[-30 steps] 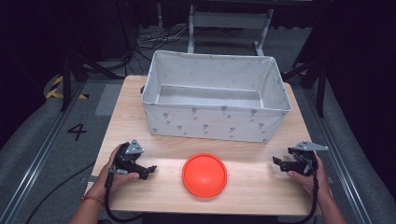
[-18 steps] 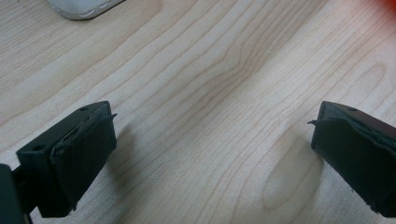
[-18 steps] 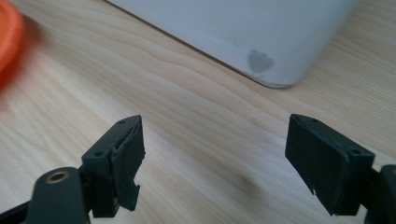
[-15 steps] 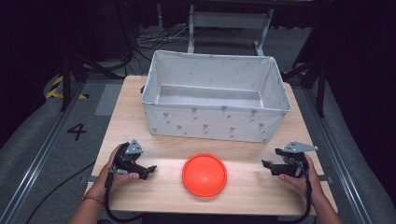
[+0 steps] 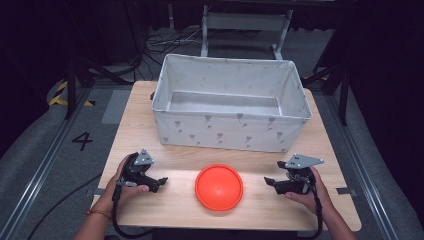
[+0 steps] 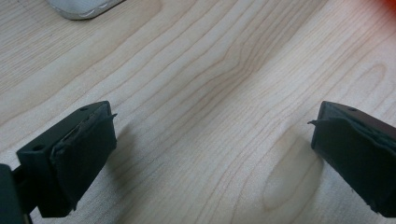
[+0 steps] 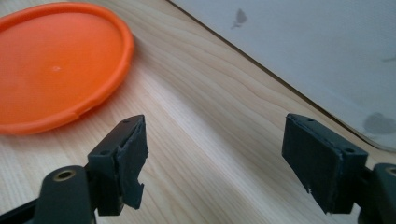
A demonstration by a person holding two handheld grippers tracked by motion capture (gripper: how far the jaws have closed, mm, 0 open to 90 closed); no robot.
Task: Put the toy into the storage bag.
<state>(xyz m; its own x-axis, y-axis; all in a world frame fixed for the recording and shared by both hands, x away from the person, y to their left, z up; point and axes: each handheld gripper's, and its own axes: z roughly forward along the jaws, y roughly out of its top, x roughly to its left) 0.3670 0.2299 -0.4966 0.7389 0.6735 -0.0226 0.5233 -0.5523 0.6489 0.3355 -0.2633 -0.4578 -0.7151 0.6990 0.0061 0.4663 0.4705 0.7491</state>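
While both sets of jaws stand wide apart, empty: right gripper (image 5: pixel 270 181) approaches orange disc (image 5: pixel 219 187), left gripper (image 5: pixel 161 182) beside it. Next: close on rim.

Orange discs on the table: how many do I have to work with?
1. The orange disc lies flat on the table, in front of the fabric bin, between both grippers. None shows inside the bin.
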